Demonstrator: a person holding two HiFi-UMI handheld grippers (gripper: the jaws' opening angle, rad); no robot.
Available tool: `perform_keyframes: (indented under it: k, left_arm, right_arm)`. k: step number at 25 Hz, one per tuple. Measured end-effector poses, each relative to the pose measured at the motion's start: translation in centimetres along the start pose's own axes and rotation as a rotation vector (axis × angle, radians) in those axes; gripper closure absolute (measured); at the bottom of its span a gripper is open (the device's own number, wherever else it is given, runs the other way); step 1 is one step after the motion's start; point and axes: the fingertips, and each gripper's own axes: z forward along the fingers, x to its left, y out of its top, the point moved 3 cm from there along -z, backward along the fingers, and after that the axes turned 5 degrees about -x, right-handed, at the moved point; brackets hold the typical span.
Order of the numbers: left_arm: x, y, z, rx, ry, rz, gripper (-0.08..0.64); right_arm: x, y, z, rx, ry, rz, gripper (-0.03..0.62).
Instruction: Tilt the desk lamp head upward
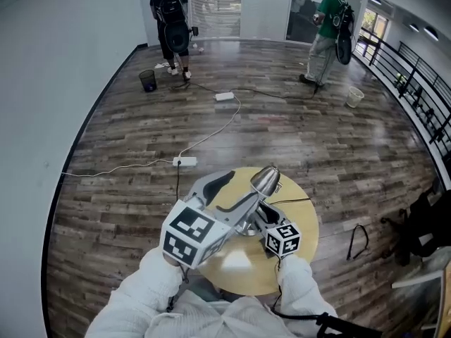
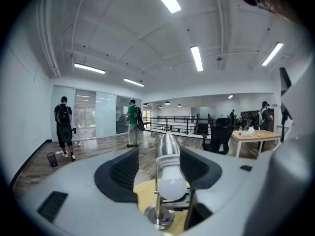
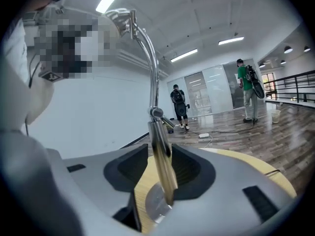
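Observation:
A chrome desk lamp stands on a round wooden table [image 1: 301, 225]. Its head [image 1: 266, 180] with a white bulb [image 2: 172, 187] lies between the jaws of my left gripper [image 1: 243, 190] [image 2: 159, 152]. The head sits close to the right pad [image 2: 197, 168], and a gap shows beside the left pad [image 2: 120, 173], so this gripper is open. My right gripper [image 1: 263, 215] [image 3: 161, 150] is lower down and shut on the lamp's upright post [image 3: 162, 166]. The curved neck [image 3: 147, 48] rises above it. The round base [image 2: 160, 216] [image 3: 153, 204] rests on the tabletop.
Wooden floor surrounds the table. A power strip [image 1: 185, 161] and white cable lie behind it, with a dark bin [image 1: 147, 80] and a white bucket [image 1: 354, 97] farther off. Two persons [image 1: 171, 20] [image 1: 330, 27] stand at the back. A railing [image 1: 423, 83] and a black bag [image 1: 423, 231] are at right.

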Motion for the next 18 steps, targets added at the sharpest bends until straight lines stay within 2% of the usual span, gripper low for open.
perform_keyframes:
  k: [4, 7, 9, 11, 14, 18]
  left_arm:
    - [1.7, -3.2, -4.0, -0.117, 0.029, -0.161, 0.309]
    - [2.7, -8.7, -5.4, -0.095, 0.099, -0.280, 0.385]
    - [2.9, -13.1, -5.5, -0.021, 0.151, -0.287, 0.457]
    - [2.6, -17.0, -5.0, 0.055, 0.171, -0.255, 0.545]
    - [1.0, -20.2, -4.0, 0.079, 0.123, -0.259, 0.557]
    - [-1.4, -22.6, -3.7, 0.119, 0.064, -0.269, 0.557]
  right_arm:
    - [2.1, -1.3, -3.1, -0.027, -0.054, -0.007, 0.445]
    - [3.2, -2.1, -5.4, -0.058, -0.176, 0.009, 0.469]
    - [3.4, -2.5, -6.6, -0.080, -0.286, 0.046, 0.575]
    - [3.9, -2.6, -7.2, -0.094, -0.349, 0.089, 0.575]
    - [5.0, -2.7, -7.5, -0.083, -0.391, 0.118, 0.575]
    - [6.4, -3.0, -8.3, -0.062, -0.420, 0.122, 0.575]
